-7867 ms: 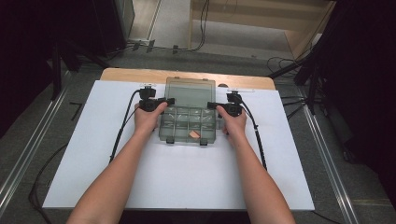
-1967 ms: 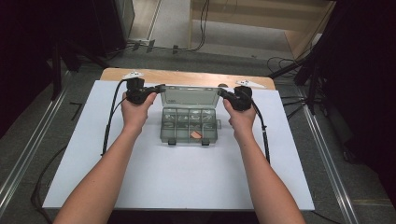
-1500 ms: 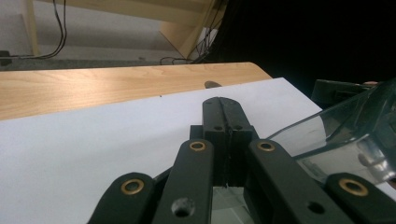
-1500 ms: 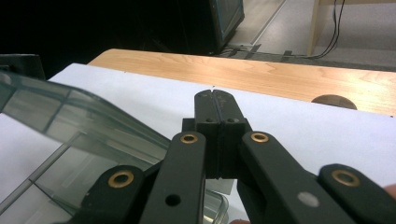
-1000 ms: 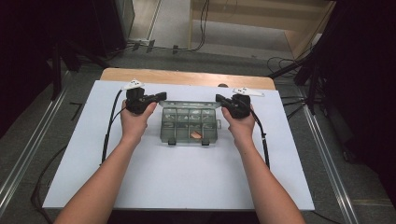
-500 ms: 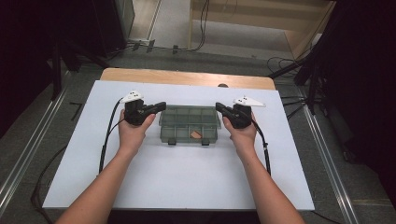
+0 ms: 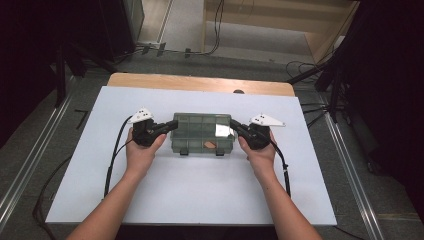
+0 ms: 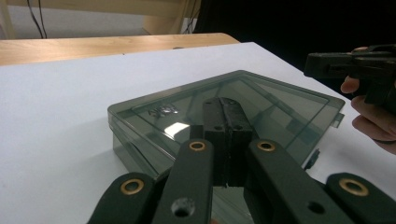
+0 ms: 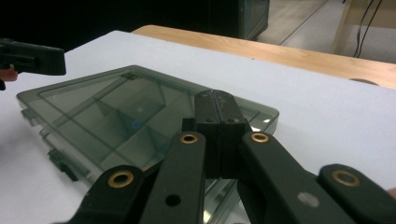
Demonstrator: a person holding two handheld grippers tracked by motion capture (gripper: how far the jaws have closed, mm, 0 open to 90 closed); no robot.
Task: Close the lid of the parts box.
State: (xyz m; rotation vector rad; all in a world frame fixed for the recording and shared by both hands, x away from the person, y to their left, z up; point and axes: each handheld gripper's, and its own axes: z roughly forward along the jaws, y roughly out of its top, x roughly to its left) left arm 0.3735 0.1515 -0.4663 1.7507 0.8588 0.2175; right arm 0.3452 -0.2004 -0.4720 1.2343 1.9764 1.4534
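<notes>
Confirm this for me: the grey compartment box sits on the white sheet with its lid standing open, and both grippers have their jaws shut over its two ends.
One thing is wrong: the lid is down, not open. The left gripper view shows the compartment box closed flat. The rest holds: it sits on the white sheet, with the left gripper and right gripper shut over its ends.

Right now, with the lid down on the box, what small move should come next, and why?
Probably press the two front latches shut. The lid lies flat on the box, and both hand-held grippers, left and right, rest shut at its two ends, so the lid seems down but perhaps not fastened.
</notes>
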